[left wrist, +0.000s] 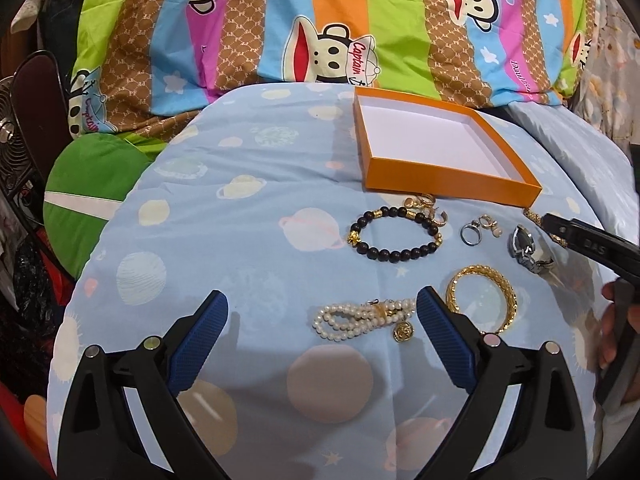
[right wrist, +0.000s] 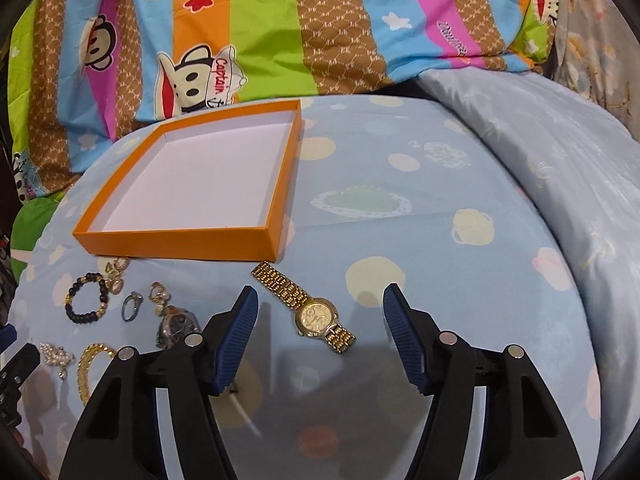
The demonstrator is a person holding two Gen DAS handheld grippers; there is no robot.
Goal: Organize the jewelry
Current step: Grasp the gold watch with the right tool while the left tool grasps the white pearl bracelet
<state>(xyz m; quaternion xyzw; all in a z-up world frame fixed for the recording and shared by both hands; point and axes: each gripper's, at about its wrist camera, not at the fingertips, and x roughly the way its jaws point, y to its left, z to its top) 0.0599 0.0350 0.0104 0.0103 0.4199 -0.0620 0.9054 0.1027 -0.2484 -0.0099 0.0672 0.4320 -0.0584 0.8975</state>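
Observation:
Jewelry lies on a blue planet-print sheet in front of a shallow orange box point(left wrist: 452, 184) point(right wrist: 176, 246) with a bare white inside. My left gripper point(left wrist: 322, 300) is open above a pearl bracelet point(left wrist: 348, 316), which lies between its fingers untouched. Nearby lie a black bead bracelet point(left wrist: 386, 211), a gold bangle point(left wrist: 508, 300), a silver ring point(left wrist: 468, 234), a dark watch point(left wrist: 524, 246) and gold earrings point(left wrist: 424, 204). My right gripper point(right wrist: 321, 291) is open over a gold watch point(right wrist: 316, 314) that lies flat between its pads, apart from both.
A bright cartoon-monkey quilt point(right wrist: 248, 20) is piled behind the box. A folded pale blue blanket point(right wrist: 560, 184) rises on the right. A green cushion point(left wrist: 92, 184) and a small fan point(left wrist: 12, 136) sit at the left edge. A hand point(left wrist: 612, 320) shows at the far right.

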